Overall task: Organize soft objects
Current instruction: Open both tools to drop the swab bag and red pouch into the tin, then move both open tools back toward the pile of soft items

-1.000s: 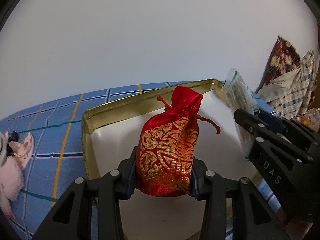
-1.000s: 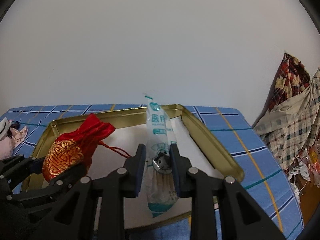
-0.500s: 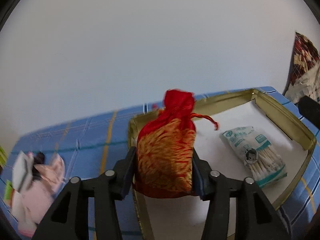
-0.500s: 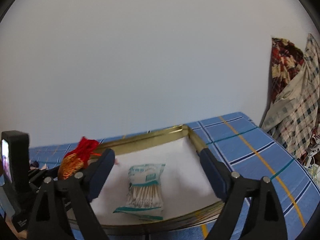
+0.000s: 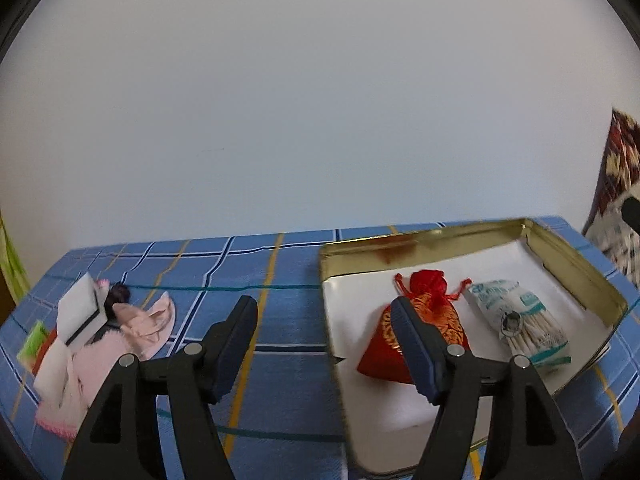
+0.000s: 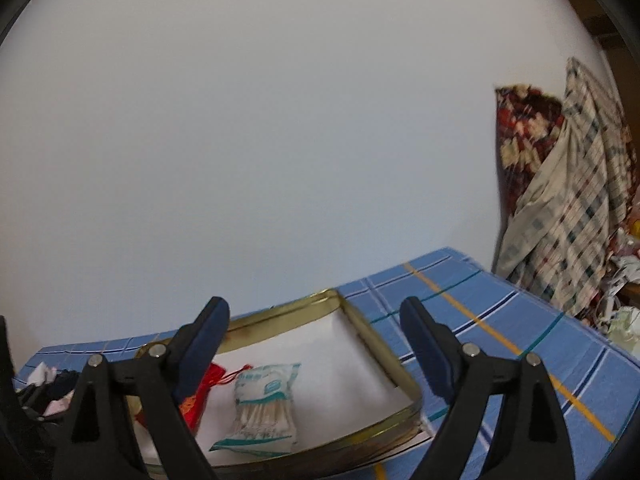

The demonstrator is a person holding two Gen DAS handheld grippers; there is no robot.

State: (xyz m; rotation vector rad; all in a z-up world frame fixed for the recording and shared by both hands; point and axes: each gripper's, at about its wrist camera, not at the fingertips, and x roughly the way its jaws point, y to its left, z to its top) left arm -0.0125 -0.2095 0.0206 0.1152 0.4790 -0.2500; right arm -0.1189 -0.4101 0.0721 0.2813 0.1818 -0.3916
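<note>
Both drops done: red pouch (image 5: pixel 424 320) and swab pack (image 5: pixel 520 324) left lying in gold tin (image 5: pixel 576 276). Left gripper (image 5: pixel 322 344) jaws just opened, nothing between, swung off toward 9 o'clock. Right gripper (image 6: pixel 316 344) wide, empty. Next pile, pink cloth (image 5: pixel 120 340), sat at left gripper's 9 o'clock on counter (image 5: pixel 280 280), long axis roughly 1–7. Left hand clearly nearer.

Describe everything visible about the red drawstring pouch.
The red drawstring pouch is shiny red fabric with gold patterning, gathered at the neck, red cords ending in small beads. It lies flat on the white floor of the gold tin, just left of the cotton swab packet. Nothing grips it; a claw finger partly hides it.
</note>
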